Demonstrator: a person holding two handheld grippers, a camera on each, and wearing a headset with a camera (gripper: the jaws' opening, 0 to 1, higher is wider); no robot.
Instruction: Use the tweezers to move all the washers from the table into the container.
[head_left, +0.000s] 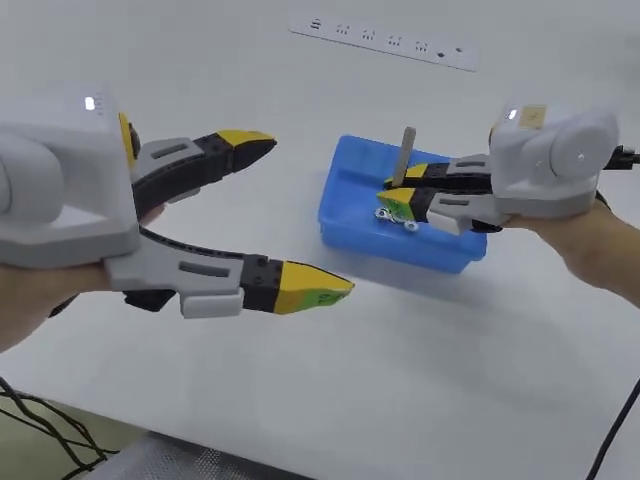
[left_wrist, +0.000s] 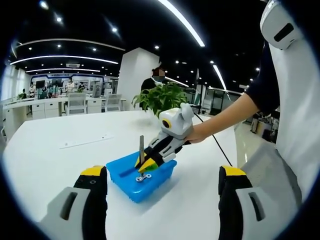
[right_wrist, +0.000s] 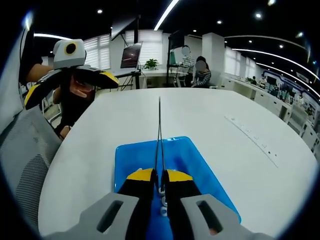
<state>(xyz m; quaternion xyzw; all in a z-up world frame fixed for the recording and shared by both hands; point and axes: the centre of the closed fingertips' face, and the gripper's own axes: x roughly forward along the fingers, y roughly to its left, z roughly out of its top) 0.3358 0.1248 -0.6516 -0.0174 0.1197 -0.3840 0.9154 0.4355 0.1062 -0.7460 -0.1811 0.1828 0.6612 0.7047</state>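
The right gripper (head_left: 400, 197) is pinching the tweezers (head_left: 407, 152), its yellow-tipped jaws pressed together on the tool at three o'clock in the head view. The tweezers are standing up from the jaws over the blue container (head_left: 400, 250). In the right gripper view the tool is running as a thin line toward twelve o'clock from between the closed jaws. A small cluster of washers (head_left: 397, 216) is lying inside the container, just under the right gripper's tips. Whether the tweezers are touching them cannot be told.

The left gripper (head_left: 285, 215) is hovering at nine o'clock in the head view, its jaws spread wide and gripping nothing, well apart from the container. In the left gripper view the two tips are framing the container at six o'clock.

The container is sitting on a white table (head_left: 400, 380), with a white power strip (head_left: 385, 40) lying toward twelve o'clock. The gripper views are showing an open office under strips of ceiling lights (left_wrist: 182, 22), with a potted plant (left_wrist: 160, 97) at the table's far edge and people sitting in the background.
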